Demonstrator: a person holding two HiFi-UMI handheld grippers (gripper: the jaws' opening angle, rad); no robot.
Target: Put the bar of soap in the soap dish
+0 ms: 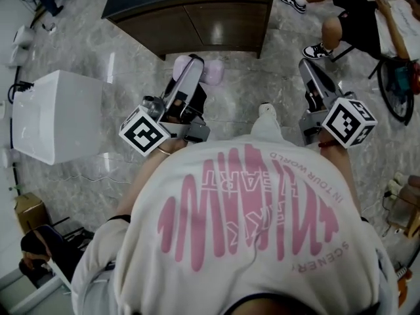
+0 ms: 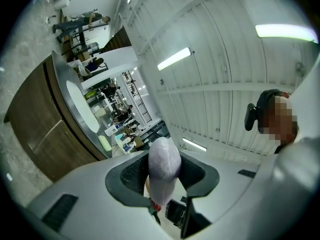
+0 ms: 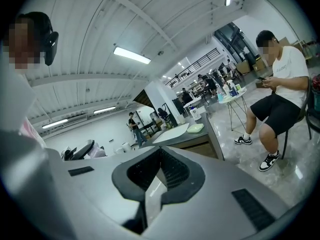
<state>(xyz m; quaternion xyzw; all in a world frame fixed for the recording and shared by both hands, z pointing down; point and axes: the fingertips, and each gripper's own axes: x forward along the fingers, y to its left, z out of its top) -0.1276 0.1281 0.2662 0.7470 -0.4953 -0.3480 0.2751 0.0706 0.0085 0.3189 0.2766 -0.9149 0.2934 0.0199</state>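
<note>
My left gripper (image 1: 195,62) is shut on a pale lilac bar of soap (image 1: 213,74), held out over the marble floor in front of a vanity cabinet (image 1: 197,25). In the left gripper view the soap (image 2: 164,165) fills the gap between the dark pads. A pale green soap dish (image 2: 104,143) lies on the dark counter beside the white basin (image 2: 82,106); the right gripper view shows the dish (image 3: 195,128) on the counter's near corner. My right gripper (image 1: 306,65) hangs to the right, shut with nothing in it, its pads (image 3: 172,171) meeting at the tips.
A white box-shaped unit (image 1: 59,113) stands on the floor at the left. A person sits on a chair (image 1: 357,18) at the upper right, feet on the floor near the cabinet's corner. My own shoe (image 1: 266,110) shows between the grippers.
</note>
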